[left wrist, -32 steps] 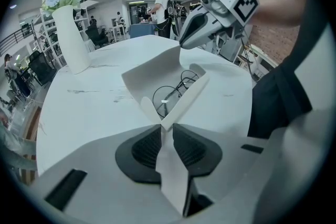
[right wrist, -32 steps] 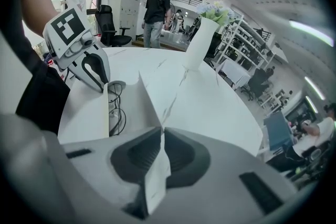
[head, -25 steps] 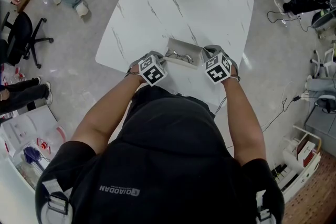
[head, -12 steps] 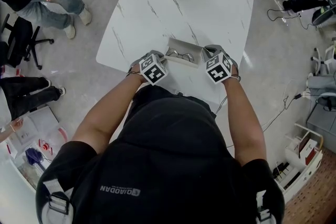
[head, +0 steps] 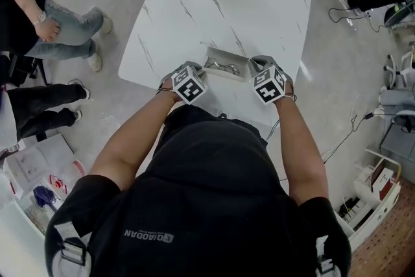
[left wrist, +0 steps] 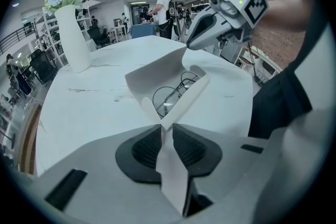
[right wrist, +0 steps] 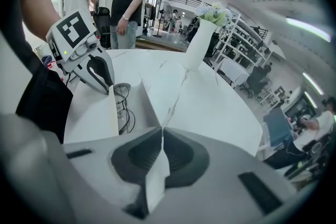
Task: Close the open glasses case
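On the table (head: 259,3), your left gripper (left wrist: 167,131) and right gripper (right wrist: 161,136) each squeezed a flap of the glasses case (left wrist: 152,73); its wall half hid the glasses (left wrist: 170,94).

We saw the glasses case (left wrist: 152,73) as smooth matt white, prob. plastic; glasses (left wrist: 170,96) inside had thin dark wire frames. Table (head: 259,3) top was glossy, white marble-look w/ grey veins; left gripper (left wrist: 167,131) pads (left wrist: 144,148) were ribbed black.

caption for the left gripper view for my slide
Open white glasses case, glasses inside, with left tongs pinching its near end flap and right tongs gripping the far end.
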Motion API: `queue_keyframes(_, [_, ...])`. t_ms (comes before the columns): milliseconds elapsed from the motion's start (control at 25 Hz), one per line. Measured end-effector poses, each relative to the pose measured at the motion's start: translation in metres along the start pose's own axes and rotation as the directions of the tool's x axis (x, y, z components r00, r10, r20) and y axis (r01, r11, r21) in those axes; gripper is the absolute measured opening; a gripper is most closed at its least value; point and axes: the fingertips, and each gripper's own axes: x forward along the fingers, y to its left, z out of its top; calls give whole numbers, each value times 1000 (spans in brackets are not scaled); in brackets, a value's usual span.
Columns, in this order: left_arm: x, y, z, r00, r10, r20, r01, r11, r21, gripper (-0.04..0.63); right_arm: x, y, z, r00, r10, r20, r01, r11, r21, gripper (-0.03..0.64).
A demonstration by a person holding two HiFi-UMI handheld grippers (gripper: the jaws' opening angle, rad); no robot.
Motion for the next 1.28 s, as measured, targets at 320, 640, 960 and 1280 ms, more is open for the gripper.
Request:
queue_keyframes(320, [-1, 0, 2, 1000, 6, 13, -6, 1000, 1, 72, -4, 6, -2, 1000, -6, 5, 6, 1000, 19, 14])
queue_keyframes(640, [-1, -2, 2, 1000, -3, 14, 3, 1000, -4, 71, -9, 11, -4, 1000, -15, 12, 15, 999, 41, 14])
queue_keyframes(960, [0, -1, 0, 1000, -1, 18, 1, 1000, -6, 71, -10, 18, -5, 1000, -17, 16, 16, 999, 48, 14])
queue_keyframes(1280, [-2, 1, 1, 1000, -6, 18, 7, 1000, -14, 71, -14, 24, -5, 1000, -12, 18, 11, 999, 53, 14])
